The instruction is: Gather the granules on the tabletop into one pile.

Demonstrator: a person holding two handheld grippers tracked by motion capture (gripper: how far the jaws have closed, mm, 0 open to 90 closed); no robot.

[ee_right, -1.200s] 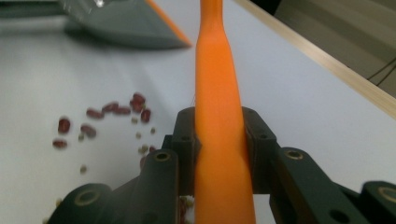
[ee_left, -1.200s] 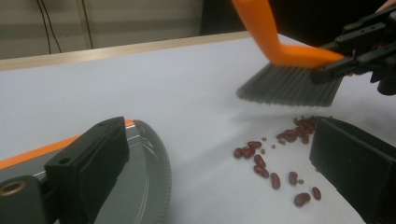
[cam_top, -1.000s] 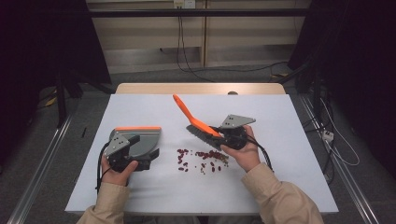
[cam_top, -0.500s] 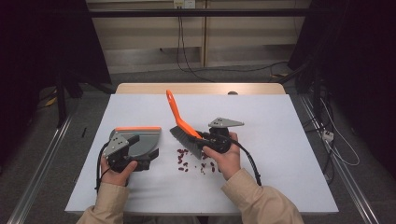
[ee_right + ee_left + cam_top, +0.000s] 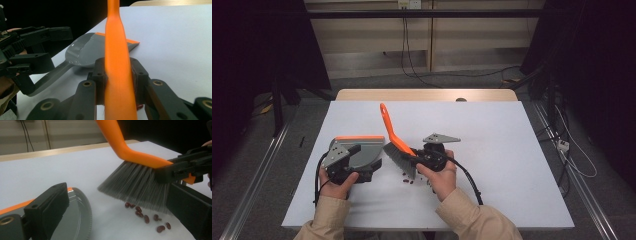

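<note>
Orange-handled brush [image 5: 396, 141], clamped in the right claw [image 5: 416, 159], was mid-sweep over red beans [image 5: 146, 216] on the white tabletop [image 5: 502, 140]; next, push them into the dustpan [image 5: 362, 152], apparently gripped by the left claw [image 5: 357, 165].

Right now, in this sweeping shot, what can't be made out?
- Bean count: in the high view the beans are tiny and the brush covers some.
- Left gripper grip on the dustpan handle: in the left gripper view, the bottom edge cuts it off.
- Brush bristles: in the right gripper view, hidden behind the right gripper.
</note>
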